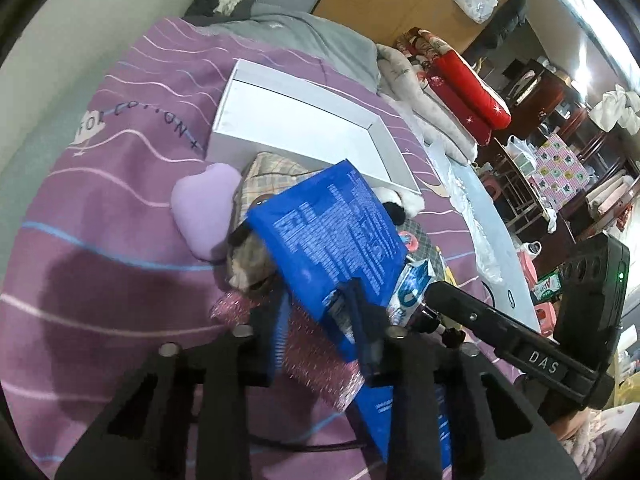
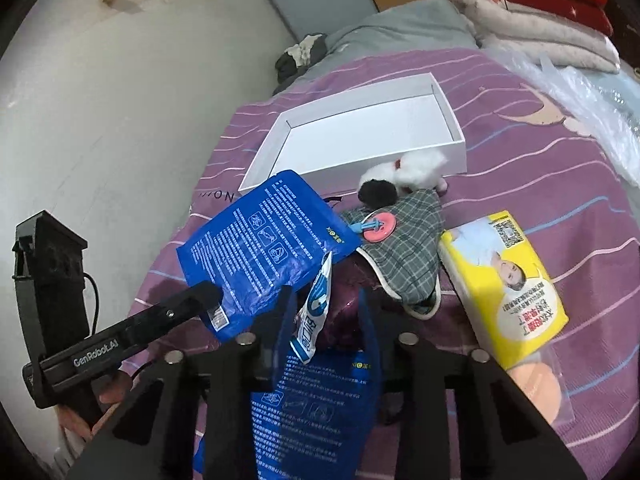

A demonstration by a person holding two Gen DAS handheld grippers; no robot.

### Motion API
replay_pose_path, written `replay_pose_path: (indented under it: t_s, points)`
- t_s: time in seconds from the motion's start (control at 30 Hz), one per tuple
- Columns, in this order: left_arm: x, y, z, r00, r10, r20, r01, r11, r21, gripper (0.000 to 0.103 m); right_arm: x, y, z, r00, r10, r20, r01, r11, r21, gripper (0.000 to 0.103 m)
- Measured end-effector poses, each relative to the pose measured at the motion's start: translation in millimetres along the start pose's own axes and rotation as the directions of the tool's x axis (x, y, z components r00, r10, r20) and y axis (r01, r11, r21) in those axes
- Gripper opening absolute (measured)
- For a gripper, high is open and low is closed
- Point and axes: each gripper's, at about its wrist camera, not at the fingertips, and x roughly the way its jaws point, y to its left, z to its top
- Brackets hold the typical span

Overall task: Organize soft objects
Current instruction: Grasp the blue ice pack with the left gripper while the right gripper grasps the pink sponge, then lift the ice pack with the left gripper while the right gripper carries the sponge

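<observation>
blue bag (image 2: 264,248): one, glossy plastic, white printed text and pictograms; lifted off the bed, mouth held apart by both grippers, above the pile in front of the box
left gripper (image 1: 320,320): jaws narrow, clamped on one edge of the bag, pink bubble wrap (image 1: 312,348) lying between and under the fingers
right gripper (image 2: 326,312): jaws narrow, blue bag edge against its right finger; a white-and-blue pouch (image 2: 314,312) hangs between the fingers; can't tell if the pads press
white box (image 2: 360,128): one, shallow, open top, just behind the pile
plush toys: one lilac (image 1: 208,212), one white-and-black (image 2: 404,172) touching the box wall
checked cloths: one grey (image 2: 408,248), one beige (image 1: 272,172)
yellow tissue pack (image 2: 504,280): one, right of the grey cloth
bed cover (image 1: 100,220): purple, wavy stripes
</observation>
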Motion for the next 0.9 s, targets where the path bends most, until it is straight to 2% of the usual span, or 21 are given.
replay_pose_path:
  t_s: [0.03, 0.07, 0.1, 0.13, 0.23, 0.37, 0.5, 0.57, 0.9]
  points:
    - [1, -1, 1, 1.0, -0.003, -0.006, 0.003, 1.0, 0.001, 0.011, 0, -1, 1, 1.0, 0.004, 0.003, -0.004, 1.0, 0.0, 0.03]
    - [1, -1, 2, 1.0, -0.007, -0.009, 0.007, 1.0, 0.002, 0.01, 0, -1, 2, 1.0, 0.006, 0.005, -0.006, 1.0, 0.0, 0.029]
    - [1, -3, 3, 1.0, -0.011, -0.008, 0.011, 1.0, 0.004, 0.009, -1, -2, 3, 1.0, 0.015, 0.012, -0.015, 1.0, 0.002, 0.019]
    - [0, -3, 3, 1.0, -0.012, -0.007, 0.012, 1.0, 0.005, 0.005, -2, -3, 4, 0.999, 0.027, 0.019, -0.027, 1.0, 0.005, 0.016]
    - [-3, -3, 2, 1.0, -0.017, 0.001, 0.017, 1.0, 0.001, 0.001, -6, 0, 7, 0.998, 0.044, 0.041, -0.044, 0.999, -0.002, 0.016]
    - [-12, -5, 5, 1.0, -0.008, 0.018, 0.008, 1.0, 0.013, 0.001, 6, -2, 8, 0.999, 0.032, 0.011, -0.032, 0.999, 0.005, 0.015]
    - [-23, -9, 11, 0.999, 0.01, 0.045, -0.011, 0.999, 0.036, 0.001, 11, -2, 9, 0.999, 0.041, -0.001, -0.041, 0.999, 0.005, 0.004]
    - [-26, -13, 15, 0.998, 0.018, 0.053, -0.021, 0.998, 0.053, 0.001, 12, -2, 9, 0.999, 0.051, -0.009, -0.051, 0.999, 0.009, 0.002]
    - [-38, -24, 38, 0.994, 0.056, 0.095, -0.068, 0.99, 0.127, 0.001, -7, 0, 22, 0.993, 0.111, 0.031, -0.111, 0.994, 0.001, 0.002]
